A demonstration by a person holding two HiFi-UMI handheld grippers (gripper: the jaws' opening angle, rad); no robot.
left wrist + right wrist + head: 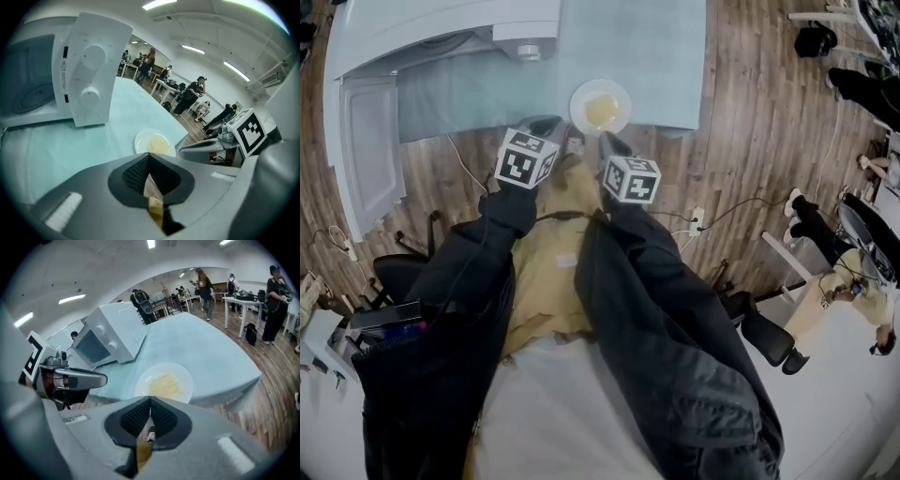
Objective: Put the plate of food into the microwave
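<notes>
A: Plate of food: where is it, and how does it lie?

B: It lies flat, face up, on the pale blue table, close to the table's near edge. The plate is round, so there is no long axis to enter. Pale yellow food is heaped at its middle.

A: Position against the microwave?

B: The microwave stands on the same table, to the plate's left in the head view, and the two are apart. Its door is swung open past the table edge. The left gripper view shows the open cavity.

A: Left gripper?

B: Its pads meet at the tips with nothing between them. It points down and forward at the plate, which lies just ahead of it, and it does not touch the plate. In the head view its tip sits just beside the plate's left rim.

A: Right gripper?

B: The jaws are closed together and hold nothing. It is tilted down toward the plate's near rim and is clear of it. The two grippers are side by side, near each other, on the near side of the plate.
</notes>
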